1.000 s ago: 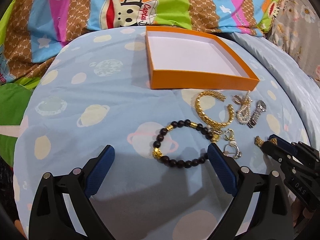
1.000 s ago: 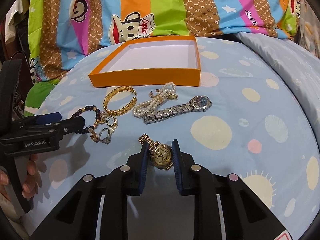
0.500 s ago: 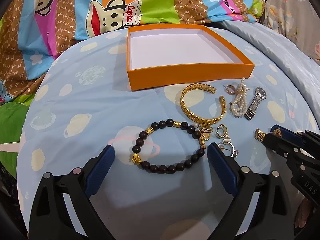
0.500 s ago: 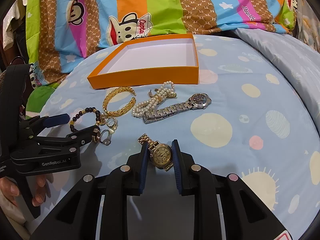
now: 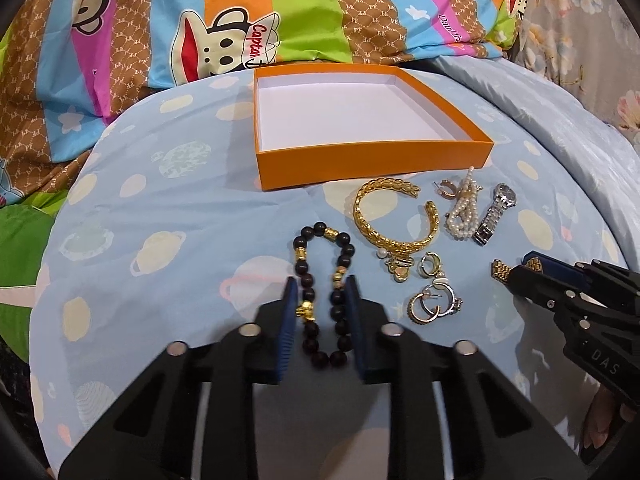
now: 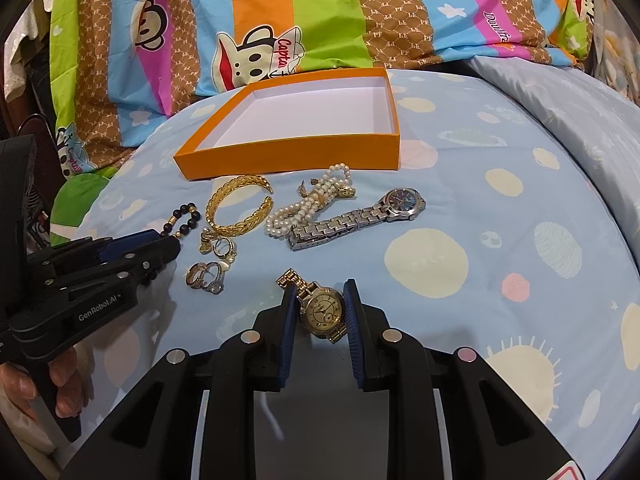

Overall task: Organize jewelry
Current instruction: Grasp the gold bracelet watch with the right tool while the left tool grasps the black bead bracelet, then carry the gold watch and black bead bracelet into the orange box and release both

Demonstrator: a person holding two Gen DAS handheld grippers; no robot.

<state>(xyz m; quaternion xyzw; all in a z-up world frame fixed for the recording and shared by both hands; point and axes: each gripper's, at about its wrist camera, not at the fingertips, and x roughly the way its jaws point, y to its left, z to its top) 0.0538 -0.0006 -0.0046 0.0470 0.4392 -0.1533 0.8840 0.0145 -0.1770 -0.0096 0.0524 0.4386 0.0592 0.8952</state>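
Two hand-held grippers point down at a blue bedsheet (image 5: 168, 208) strewn with jewelry. The left gripper (image 5: 321, 312) has just been closing: its blue pads now pinch the bead bracelet (image 5: 320, 280), squeezing the loop of dark and gold beads into a narrow oval between them. The right gripper (image 6: 319, 312) is clenched on the face of a gold watch (image 6: 322, 310), whose band sticks out to the upper left.

Just past the beads lie a gold cuff (image 5: 394, 216) with small charms at its lower edge, and two pairs of hoop earrings (image 5: 430, 304). Further right are a pearl strand (image 5: 464, 210) and a silver watch (image 5: 496, 212), close beside each other. Beyond them all sits an orange box (image 5: 372, 158), open, with nothing on its white floor. A striped cartoon-print quilt (image 5: 240, 20) rises behind it.

A second ago the left jaws stood wide, framing the bracelet as a round ring; now they have shut and the ring is flattened. The right gripper's hold on the gold watch looks unchanged. With both pieces gripped, the likely next step is carrying them up into the box; no jewelry is in it yet, so the sorting has barely begun.
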